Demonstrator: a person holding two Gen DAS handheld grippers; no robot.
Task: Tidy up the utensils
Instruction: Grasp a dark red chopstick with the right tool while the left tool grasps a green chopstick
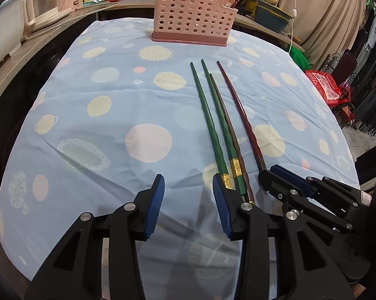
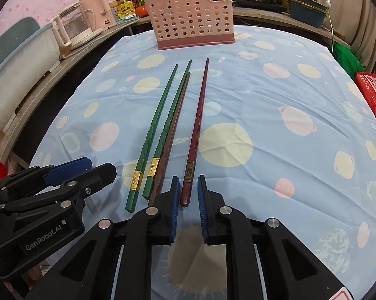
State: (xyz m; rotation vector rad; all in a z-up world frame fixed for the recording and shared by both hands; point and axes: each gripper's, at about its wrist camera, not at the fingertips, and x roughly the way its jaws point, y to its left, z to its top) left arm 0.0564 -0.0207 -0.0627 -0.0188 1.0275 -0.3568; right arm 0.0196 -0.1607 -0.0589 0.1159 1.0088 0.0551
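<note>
My right gripper (image 2: 188, 190) is clamped on the red chopstick's (image 2: 199, 115) butt; my left gripper (image 1: 188, 190) stands apart, green chopsticks (image 1: 208, 122) just right of it.

Two green chopsticks (image 2: 151, 135), a brown (image 2: 171, 135) and a maroon (image 2: 197, 125) lie before the pink perforated holder (image 2: 193, 20).

Four chopsticks (image 2: 172, 127) lie before the basket (image 2: 190, 17).
</note>
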